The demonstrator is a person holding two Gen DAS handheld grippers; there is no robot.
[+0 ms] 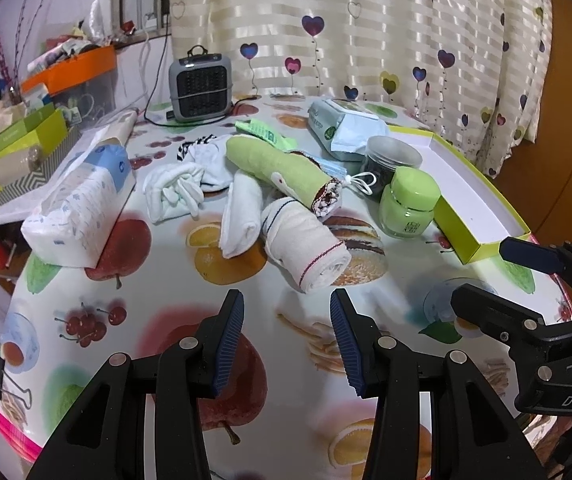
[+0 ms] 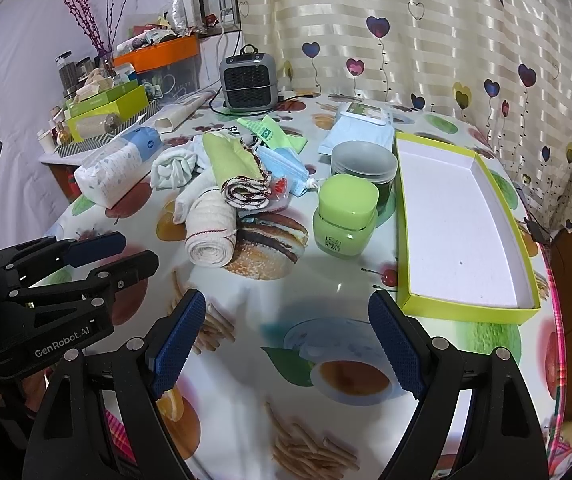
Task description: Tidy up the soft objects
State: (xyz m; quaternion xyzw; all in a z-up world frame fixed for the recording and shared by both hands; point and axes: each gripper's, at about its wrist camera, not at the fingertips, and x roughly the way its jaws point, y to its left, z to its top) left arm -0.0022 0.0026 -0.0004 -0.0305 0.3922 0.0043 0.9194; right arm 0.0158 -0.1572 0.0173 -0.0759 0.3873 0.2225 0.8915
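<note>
A pile of soft things lies mid-table: a rolled cream towel with a red stripe [image 1: 310, 248] [image 2: 211, 228], a small white roll [image 1: 240, 220], a knotted white cloth [image 1: 174, 194] [image 2: 174, 166], a green rolled cloth [image 1: 282, 168] [image 2: 230, 156] and a blue face mask [image 2: 286, 168]. My left gripper [image 1: 286, 320] hovers open just short of the cream towel, nothing between its fingers. My right gripper [image 2: 286, 332] is open too, over bare tablecloth, with an empty green-edged box [image 2: 462, 216] [image 1: 474, 196] to its right. Each gripper shows in the other's view [image 1: 526, 284] [image 2: 98, 256].
A green jar [image 2: 344, 220] [image 1: 406, 204] and a dark lidded jar [image 2: 364, 168] stand beside the box. A tissue pack [image 1: 82, 208] lies left, a wipes pack [image 1: 338, 124] and a grey heater [image 1: 200, 82] at the back. Cluttered boxes [image 1: 18, 148] sit far left.
</note>
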